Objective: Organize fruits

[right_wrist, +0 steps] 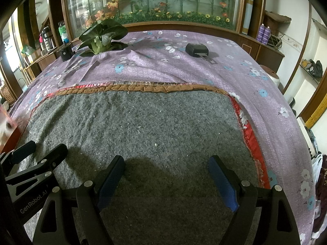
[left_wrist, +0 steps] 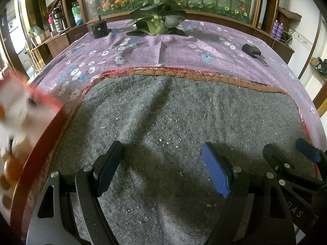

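Observation:
My left gripper [left_wrist: 162, 168] is open and empty, hovering over a grey felt mat [left_wrist: 184, 110]. My right gripper [right_wrist: 166, 180] is open and empty over the same mat [right_wrist: 143, 122], just right of the left one; it shows at the right edge of the left wrist view [left_wrist: 290, 153]. The left gripper shows at the left edge of the right wrist view [right_wrist: 38, 149]. A blurred red-rimmed tray [left_wrist: 40, 147] at the far left holds an orange fruit [left_wrist: 12, 167] and white items. A bok choy [left_wrist: 158, 21] lies at the table's far side.
The table has a purple floral cloth [left_wrist: 184, 49]. On it sit a black cylindrical object [left_wrist: 99, 28] at the far left and a black box-like tool [left_wrist: 252, 51] at the far right. A wooden cabinet with a flower display stands behind. The table drops off at right.

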Demonstrator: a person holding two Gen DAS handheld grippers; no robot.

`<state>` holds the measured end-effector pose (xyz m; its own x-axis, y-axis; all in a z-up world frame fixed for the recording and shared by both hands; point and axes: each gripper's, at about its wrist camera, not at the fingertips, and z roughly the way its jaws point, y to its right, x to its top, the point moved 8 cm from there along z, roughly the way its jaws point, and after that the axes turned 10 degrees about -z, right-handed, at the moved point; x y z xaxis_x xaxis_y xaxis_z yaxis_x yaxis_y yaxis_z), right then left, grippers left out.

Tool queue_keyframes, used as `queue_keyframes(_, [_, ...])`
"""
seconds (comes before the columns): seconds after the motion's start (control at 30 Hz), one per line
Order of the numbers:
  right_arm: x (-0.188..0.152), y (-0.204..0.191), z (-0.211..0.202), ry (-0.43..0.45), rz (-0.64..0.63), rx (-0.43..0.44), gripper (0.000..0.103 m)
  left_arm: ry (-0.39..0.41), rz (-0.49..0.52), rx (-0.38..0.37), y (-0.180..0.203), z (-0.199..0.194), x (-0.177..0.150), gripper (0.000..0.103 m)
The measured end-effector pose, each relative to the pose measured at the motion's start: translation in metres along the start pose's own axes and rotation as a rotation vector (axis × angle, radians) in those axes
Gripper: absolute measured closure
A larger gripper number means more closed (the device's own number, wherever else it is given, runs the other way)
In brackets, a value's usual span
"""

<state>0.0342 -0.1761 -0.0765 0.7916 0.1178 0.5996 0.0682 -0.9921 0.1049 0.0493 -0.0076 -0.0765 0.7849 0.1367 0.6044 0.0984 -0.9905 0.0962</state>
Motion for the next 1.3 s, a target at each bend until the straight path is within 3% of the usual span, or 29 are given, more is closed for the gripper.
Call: queue_keyframes(1.3, [-0.0006, 0.0002, -0.0035, -0.001, -0.001, 0.000, 0.019, 0.000, 0.000, -0.001, -0.0004, 0.0005, 0.0001, 0.022])
